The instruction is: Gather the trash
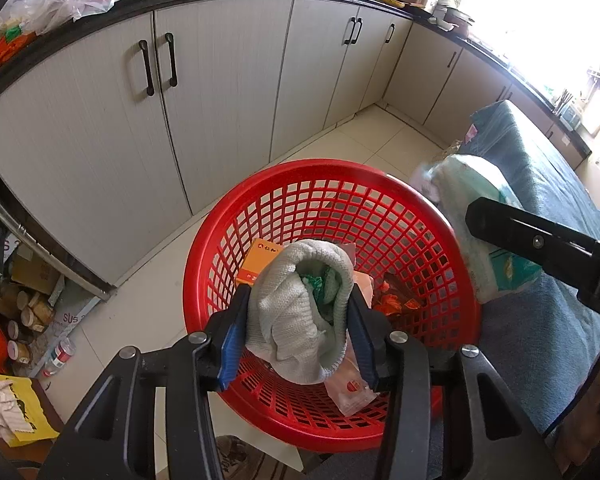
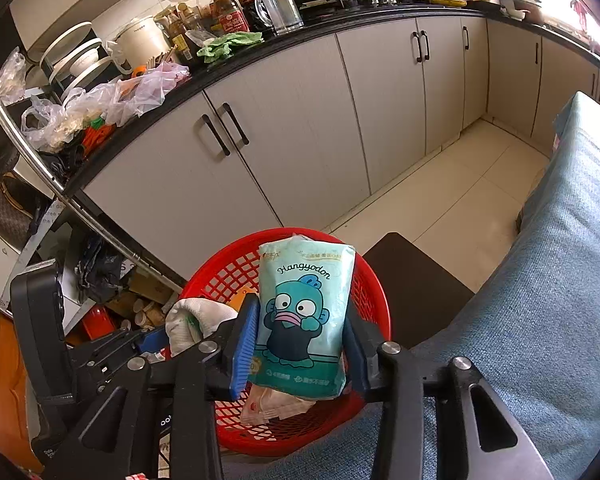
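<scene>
Both loads directly above red basket [image 1: 332, 176], lower centre: left gripper [image 1: 298, 320] clamping knit cloth [image 1: 296, 308]; right gripper [image 2: 300, 332] bracketing upright tissue pack [image 2: 304, 312], pad contact unclear.

**Much of the kitchen scene lies out of sight**

We see only part of the orange cardboard box [image 1: 260, 258] in the red plastic lattice basket [image 1: 412, 216]; a bundled pale knitted cloth [image 1: 296, 308] covers its near corner, and its print is too small to read. A clear plastic packet [image 1: 350, 388] shows only below the cloth. Orange scraps [image 1: 392, 302] deeper in the basket stay unidentifiable. The window [image 1: 540, 12] is bleached white. In the right wrist view, the teal cartoon-printed tissue pack [image 2: 300, 312] hides much of the basket's inside, and its lower small print is illegible. The blue-grey fabric cushion [image 2: 560, 280] runs off the frame's right edge.
</scene>
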